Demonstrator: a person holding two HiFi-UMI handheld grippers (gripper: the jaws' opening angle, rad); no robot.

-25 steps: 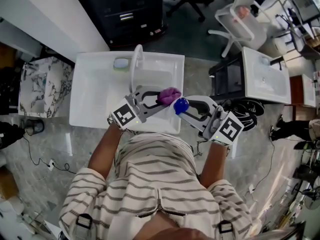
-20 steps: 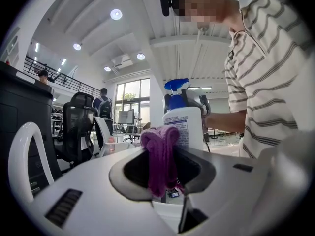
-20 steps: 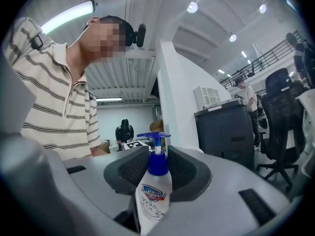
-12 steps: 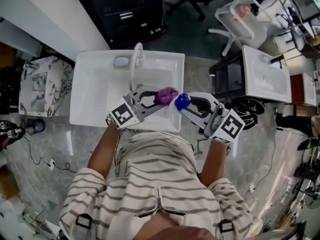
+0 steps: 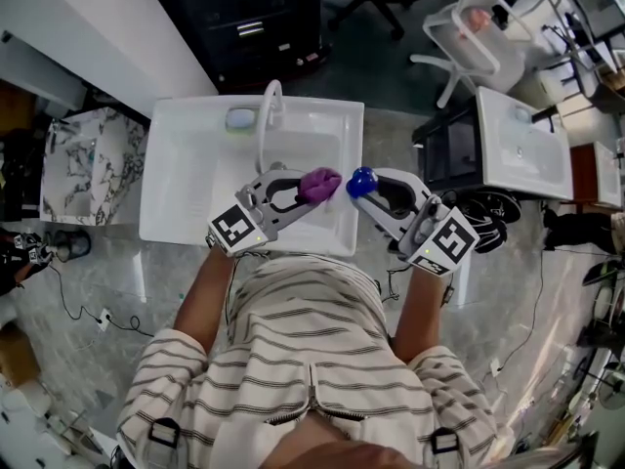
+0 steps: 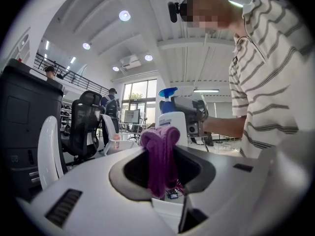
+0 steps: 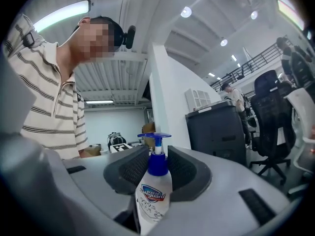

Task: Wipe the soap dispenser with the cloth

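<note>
The soap dispenser [image 7: 153,191], a white bottle with a blue pump, sits clamped upright between the jaws of my right gripper [image 5: 369,190]; from above only its blue pump top [image 5: 361,180] shows. My left gripper [image 5: 305,190] is shut on a bunched purple cloth [image 5: 319,183], which fills the space between its jaws [image 6: 160,154]. The two grippers point toward each other over the white sink [image 5: 186,179], cloth and pump top a short gap apart. In the left gripper view the dispenser [image 6: 173,122] stands just behind the cloth.
A curved white faucet [image 5: 266,115] rises at the back of the sink, near the left gripper. A second white basin [image 5: 522,149] and a black cabinet [image 5: 444,154] stand to the right. Office chairs and cables lie on the floor around.
Both grippers have drifted slightly away from the person, toward the faucet. The blue pump top has shifted a little right, so the gap to the cloth is slightly wider. Both grips are unchanged.
</note>
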